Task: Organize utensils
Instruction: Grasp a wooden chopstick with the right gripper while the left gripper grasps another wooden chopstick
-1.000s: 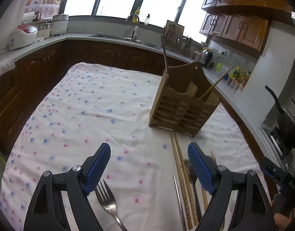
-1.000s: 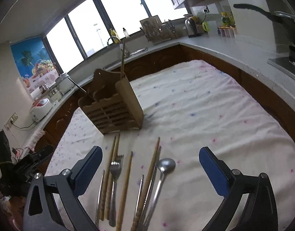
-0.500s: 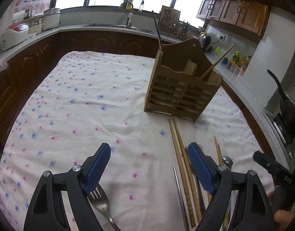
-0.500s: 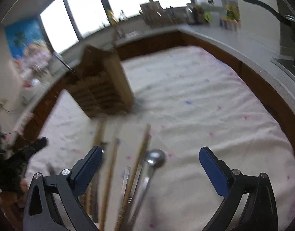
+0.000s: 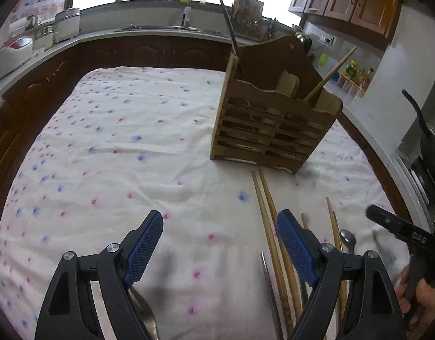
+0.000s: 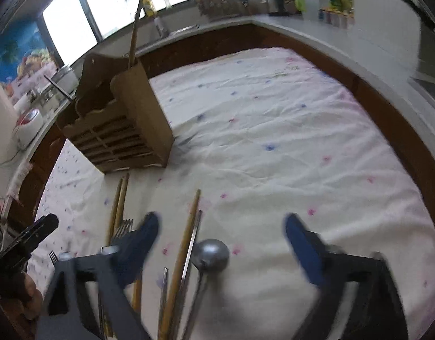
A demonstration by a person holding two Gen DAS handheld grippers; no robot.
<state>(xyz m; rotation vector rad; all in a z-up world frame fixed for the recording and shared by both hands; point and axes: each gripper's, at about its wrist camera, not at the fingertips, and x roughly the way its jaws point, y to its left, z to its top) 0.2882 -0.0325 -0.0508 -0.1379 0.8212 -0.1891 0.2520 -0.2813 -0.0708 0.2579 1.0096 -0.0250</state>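
A wooden utensil caddy (image 5: 271,130) stands on the flowered cloth, with a chopstick and a metal stick leaning out of it; it also shows in the right wrist view (image 6: 118,130). Wooden chopsticks (image 5: 269,223), metal chopsticks and a spoon (image 5: 348,239) lie in front of it. My left gripper (image 5: 220,246) is open and empty, low over the cloth left of the chopsticks. My right gripper (image 6: 221,243) is open and empty, with the metal spoon (image 6: 213,255) and chopsticks (image 6: 186,240) between its jaws. A fork (image 6: 122,229) lies by its left finger.
The table's white cloth (image 5: 118,147) runs to dark wooden cabinets and a grey counter with a sink, rice cookers (image 5: 16,48) and bottles. A black pan (image 5: 427,138) sits at the right. The other gripper and hand show at each view's edge (image 5: 401,232).
Both grippers have moved forward and lower toward the cloth. The fork below the left gripper has slid out of view. The right view is blurred from motion, with the spoon now between its jaws.
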